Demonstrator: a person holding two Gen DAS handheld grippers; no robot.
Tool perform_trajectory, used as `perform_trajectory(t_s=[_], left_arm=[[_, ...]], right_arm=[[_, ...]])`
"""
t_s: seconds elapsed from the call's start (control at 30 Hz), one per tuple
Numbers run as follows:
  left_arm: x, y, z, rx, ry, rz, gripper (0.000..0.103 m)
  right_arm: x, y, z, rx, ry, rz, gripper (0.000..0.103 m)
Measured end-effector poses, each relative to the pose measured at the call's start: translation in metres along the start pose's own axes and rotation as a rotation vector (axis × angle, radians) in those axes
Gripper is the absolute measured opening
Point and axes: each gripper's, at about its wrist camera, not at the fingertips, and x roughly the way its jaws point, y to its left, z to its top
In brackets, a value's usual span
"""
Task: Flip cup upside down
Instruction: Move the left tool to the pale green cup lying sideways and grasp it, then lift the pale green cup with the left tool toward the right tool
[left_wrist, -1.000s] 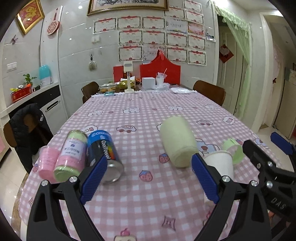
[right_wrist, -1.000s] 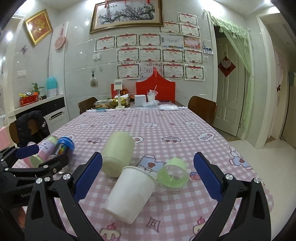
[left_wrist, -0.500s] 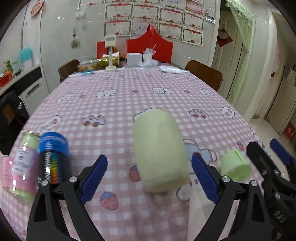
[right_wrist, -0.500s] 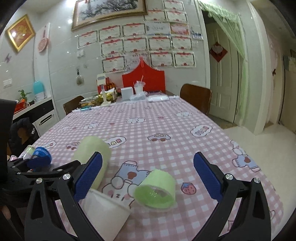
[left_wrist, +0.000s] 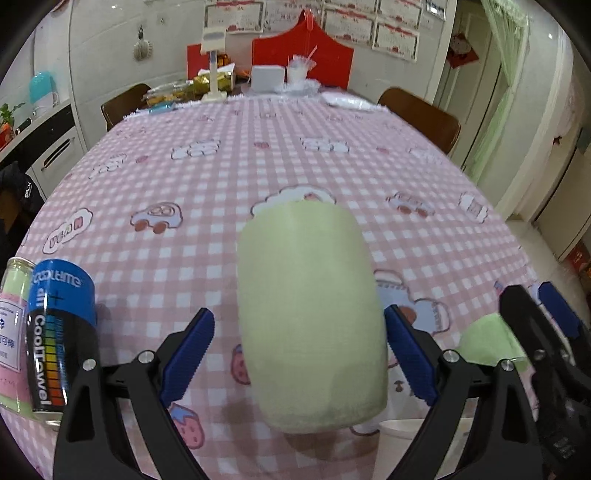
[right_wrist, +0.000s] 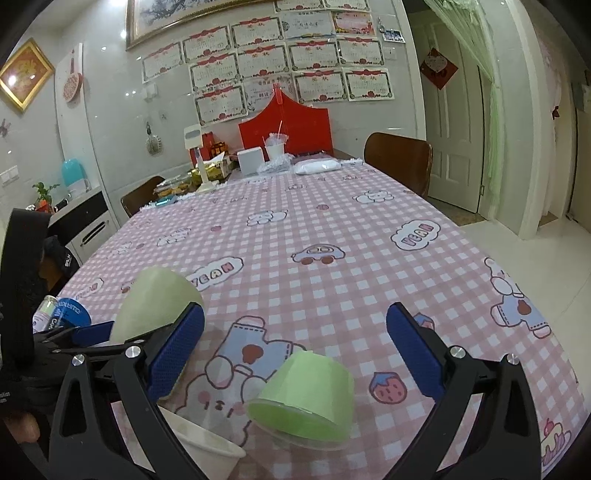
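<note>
A tall pale green cup lies on its side on the pink checked tablecloth. My left gripper is open, with its blue pads on either side of this cup's near end, not touching. The cup also shows in the right wrist view. A small green cup lies on its side between the open fingers of my right gripper. A white paper cup lies at the near edge, partly hidden by the left finger.
A blue and black CoolTowel can and a pink and green bottle lie at the left. Boxes, a red board and clutter sit at the table's far end. Brown chairs stand around the table.
My left gripper moved forward and down, so the tall green cup now lies between its pads. My right gripper moved forward over the small green cup; the white cup slid toward the frame's bottom.
</note>
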Motion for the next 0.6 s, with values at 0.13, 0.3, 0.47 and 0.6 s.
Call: perform_trajectory(t_s=[0.13,0.3,0.47,0.6], left_arm=[[0.007,0.003,-0.005,-0.014,0.035,-0.055,0.076],[-0.005,0.007,-0.013,0.000,0.016,-0.031,0.076],[-0.034,0.013,-0.025,0.023,-0.040,0.006,0.076],[-0.060,0.027,-0.036,0.012,-0.077,0.035,0.076]], right_arm=[[0.002,0.002,-0.002,0.003,0.011,0.019,0.095],[-0.002,0.009,-0.002,-0.012,0.010,0.023,0.095],[-0.013,0.021,-0.003,-0.030,-0.002,0.036,0.095],[-0.025,0.036,-0.004,-0.054,-0.016,0.050,0.095]])
